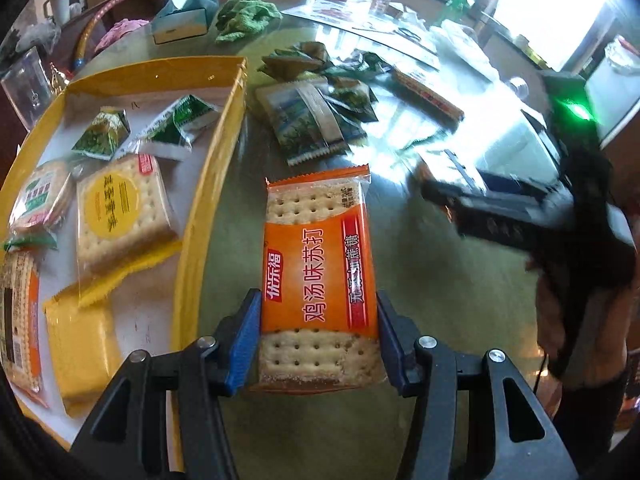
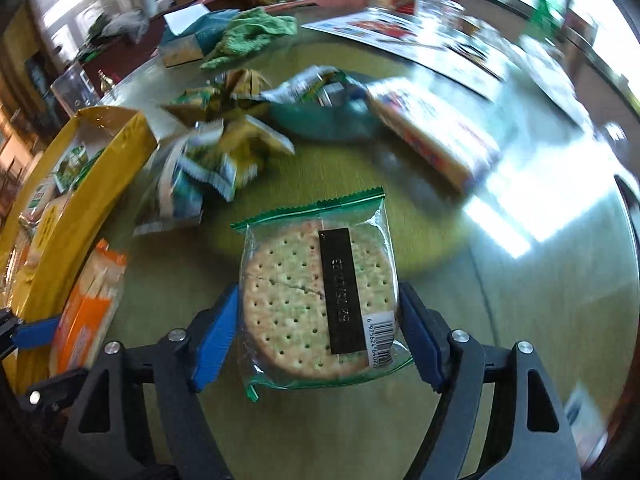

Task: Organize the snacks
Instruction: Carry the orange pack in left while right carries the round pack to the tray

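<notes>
Right hand-held gripper (image 2: 318,336) clamps a clear round-cracker packet (image 2: 320,296) above the table (image 2: 500,320)

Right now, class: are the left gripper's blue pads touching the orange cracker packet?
Touching. The left wrist view shows both pads of the left gripper pressed against the orange cracker packet's sides.

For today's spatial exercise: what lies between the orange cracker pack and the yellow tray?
Bare table, seen in the left wrist view: the orange cracker pack sits just right of the yellow tray wall, with nothing between.
</notes>
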{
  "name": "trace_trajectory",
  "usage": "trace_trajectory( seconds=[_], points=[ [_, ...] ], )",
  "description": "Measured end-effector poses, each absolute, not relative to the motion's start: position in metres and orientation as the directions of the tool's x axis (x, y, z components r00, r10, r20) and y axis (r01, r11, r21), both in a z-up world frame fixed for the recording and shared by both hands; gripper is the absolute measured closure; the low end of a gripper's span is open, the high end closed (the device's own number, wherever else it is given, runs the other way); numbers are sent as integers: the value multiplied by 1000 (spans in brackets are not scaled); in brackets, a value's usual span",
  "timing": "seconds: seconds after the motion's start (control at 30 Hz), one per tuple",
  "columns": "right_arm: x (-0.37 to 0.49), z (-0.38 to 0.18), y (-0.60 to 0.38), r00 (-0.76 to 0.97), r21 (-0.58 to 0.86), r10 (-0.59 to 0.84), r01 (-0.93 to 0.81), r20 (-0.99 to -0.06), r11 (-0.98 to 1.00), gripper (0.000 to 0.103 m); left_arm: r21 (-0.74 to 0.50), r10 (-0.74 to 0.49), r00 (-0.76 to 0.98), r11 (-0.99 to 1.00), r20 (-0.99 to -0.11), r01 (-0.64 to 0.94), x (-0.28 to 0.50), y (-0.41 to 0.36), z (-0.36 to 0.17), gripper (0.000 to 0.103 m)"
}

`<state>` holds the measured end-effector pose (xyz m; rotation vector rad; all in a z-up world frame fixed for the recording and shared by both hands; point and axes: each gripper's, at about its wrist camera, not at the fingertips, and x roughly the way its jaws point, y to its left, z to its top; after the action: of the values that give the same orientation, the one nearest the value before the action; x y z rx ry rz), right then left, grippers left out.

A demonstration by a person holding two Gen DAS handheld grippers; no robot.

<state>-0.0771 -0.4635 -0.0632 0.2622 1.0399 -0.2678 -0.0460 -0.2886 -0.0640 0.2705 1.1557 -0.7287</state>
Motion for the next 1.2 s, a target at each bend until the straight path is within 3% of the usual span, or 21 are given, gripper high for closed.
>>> trace_trajectory(
  seconds=[0.33, 0.67, 0.73, 0.8, 0.93, 1.03, 1.2],
  points=[
    [-187, -65, -399, 508, 92, -140, 405, -850, 910, 26, -44, -326, 242, 673, -914, 739, -112, -279, -68, 48],
    [-226, -67, -392, 538, 113, -149, 424, -830, 898, 26, -19, -305, 224, 628, -926, 778, -111, -296, -78, 37],
    [-230, -67, -390, 541, 115, -152, 428, -827, 896, 26, 10, -304, 258, 629, -917, 777, -112, -298, -79, 37],
    [-232, -68, -388, 544, 112, -156, 428, -825, 897, 26, 14, -308, 274, 642, -911, 767, -115, -295, -77, 47],
    [-235, -68, -385, 540, 102, -165, 431, -826, 897, 27, 55, -329, 332, 633, -884, 772, -125, -290, -77, 48],
    [-239, -68, -383, 538, 97, -176, 440, -824, 892, 27, 20, -377, 341, 646, -861, 763, -132, -278, -73, 48],
    [-247, -61, -377, 604, 211, -95, 416, -791, 885, 27, -33, -434, 362, 677, -825, 735, -137, -252, -51, 48]
  ],
)
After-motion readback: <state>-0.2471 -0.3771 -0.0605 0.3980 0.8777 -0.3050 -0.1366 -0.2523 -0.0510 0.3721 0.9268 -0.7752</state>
